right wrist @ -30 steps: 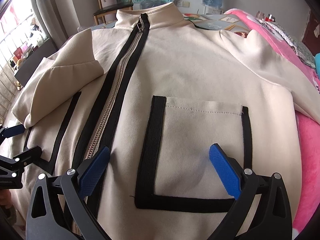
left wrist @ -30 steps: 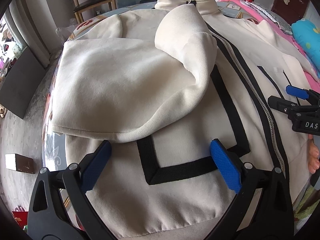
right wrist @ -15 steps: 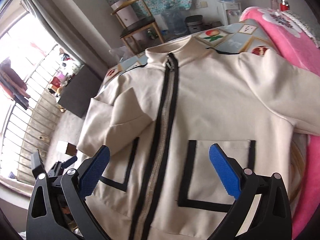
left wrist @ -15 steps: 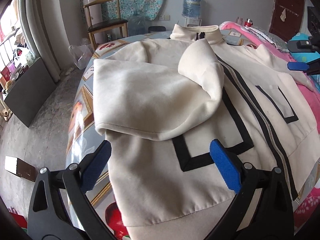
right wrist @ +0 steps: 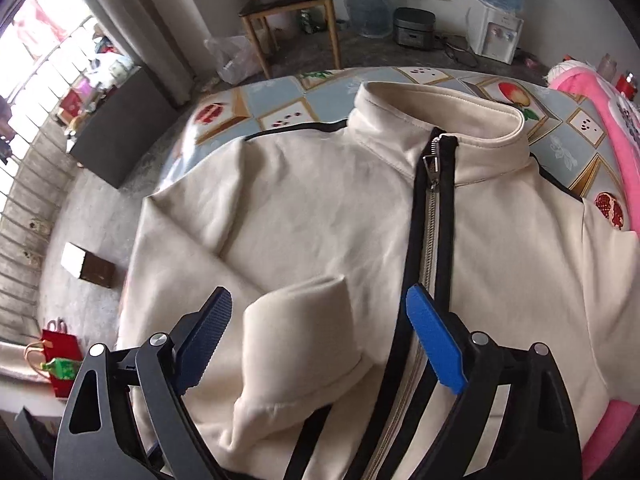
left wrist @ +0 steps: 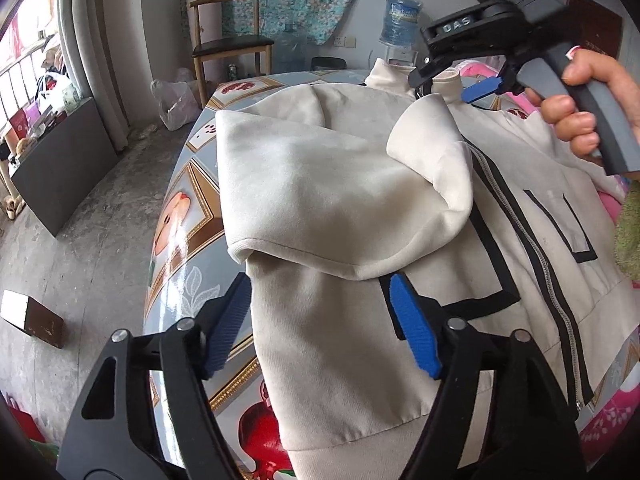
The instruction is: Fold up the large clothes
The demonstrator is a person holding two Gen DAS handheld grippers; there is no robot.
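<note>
Jacket (left wrist: 360,216), cream with black trim, lies zipped and face up on a patterned table (left wrist: 180,232), one sleeve (left wrist: 320,184) folded across its chest. Seen from the left wrist, the left gripper (left wrist: 320,328) hangs over the hem, its jaws just narrowing yet gripping nothing, while a hand (left wrist: 588,108) holds the right gripper (left wrist: 448,80) above the collar. From the right wrist, the right gripper (right wrist: 320,340), jaws also closing but empty, hovers over the sleeve cuff (right wrist: 300,336) beside the zip (right wrist: 430,220).
</note>
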